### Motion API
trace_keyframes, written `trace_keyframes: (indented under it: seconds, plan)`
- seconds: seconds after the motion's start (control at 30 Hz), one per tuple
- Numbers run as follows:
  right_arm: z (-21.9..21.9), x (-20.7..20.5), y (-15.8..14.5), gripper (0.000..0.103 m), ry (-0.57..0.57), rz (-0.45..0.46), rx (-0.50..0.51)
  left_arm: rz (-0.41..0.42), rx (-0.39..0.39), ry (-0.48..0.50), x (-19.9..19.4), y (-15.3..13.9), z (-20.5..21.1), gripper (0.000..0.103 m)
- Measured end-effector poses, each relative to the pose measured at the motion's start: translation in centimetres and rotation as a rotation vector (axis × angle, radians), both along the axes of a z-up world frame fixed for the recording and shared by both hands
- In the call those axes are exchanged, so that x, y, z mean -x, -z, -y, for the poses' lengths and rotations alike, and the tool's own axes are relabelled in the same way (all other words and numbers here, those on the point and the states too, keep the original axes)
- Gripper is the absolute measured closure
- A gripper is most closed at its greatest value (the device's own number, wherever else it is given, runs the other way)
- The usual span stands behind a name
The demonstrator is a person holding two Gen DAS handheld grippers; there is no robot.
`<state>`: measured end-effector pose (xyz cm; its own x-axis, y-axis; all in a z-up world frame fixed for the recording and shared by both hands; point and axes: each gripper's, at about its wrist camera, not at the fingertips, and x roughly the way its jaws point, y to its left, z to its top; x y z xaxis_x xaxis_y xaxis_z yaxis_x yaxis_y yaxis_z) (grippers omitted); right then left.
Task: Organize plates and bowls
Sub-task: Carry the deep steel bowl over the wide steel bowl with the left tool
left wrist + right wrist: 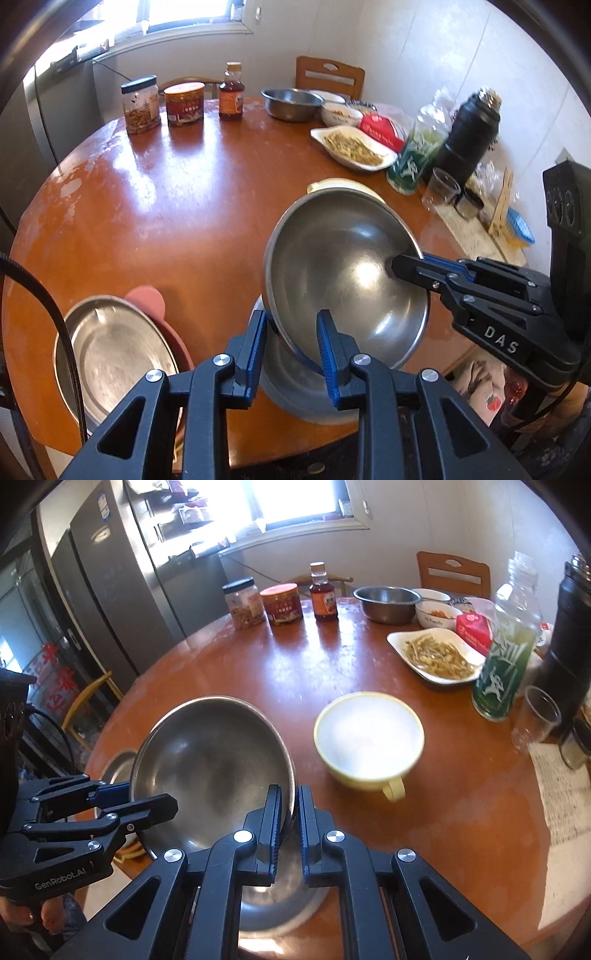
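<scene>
Starting from the left edge of the round wooden table [155, 206], a steel plate [114, 354] lies on a pink plate [147, 299] near the rim, and the middle of the table is free. The left gripper [291, 347] is closed on the near rim of a tilted steel bowl [343, 277], and the right gripper [289, 830] is closed tight on its other rim; both hold it just above the table edge. Behind it stands a yellow cup [369, 738], white inside. Farther back are three jars [181, 103], another steel bowl [291, 103], empty, and a white dish [354, 147] with yellowish food. A green bottle [506, 657] and a black flask [465, 136] stand at the right, below a bright window [291, 502].
</scene>
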<state>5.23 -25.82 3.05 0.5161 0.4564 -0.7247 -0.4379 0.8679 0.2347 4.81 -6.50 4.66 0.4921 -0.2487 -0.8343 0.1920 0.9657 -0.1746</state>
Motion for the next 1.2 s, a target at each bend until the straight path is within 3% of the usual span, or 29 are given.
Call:
trace_keyframes:
  seconds: [0.4, 1.2]
  plan:
    - [1.2, 1.7, 1.5, 0.094, 0.036, -0.055, -0.007, -0.060, -0.018, 0.053, 1.0, 1.8, 1.3, 0.075]
    - [0.6, 2.3, 2.2, 0.094, 0.042, -0.063, 0.037, -0.100, -0.025, 0.078, 1.5, 3.4, 1.6, 0.075]
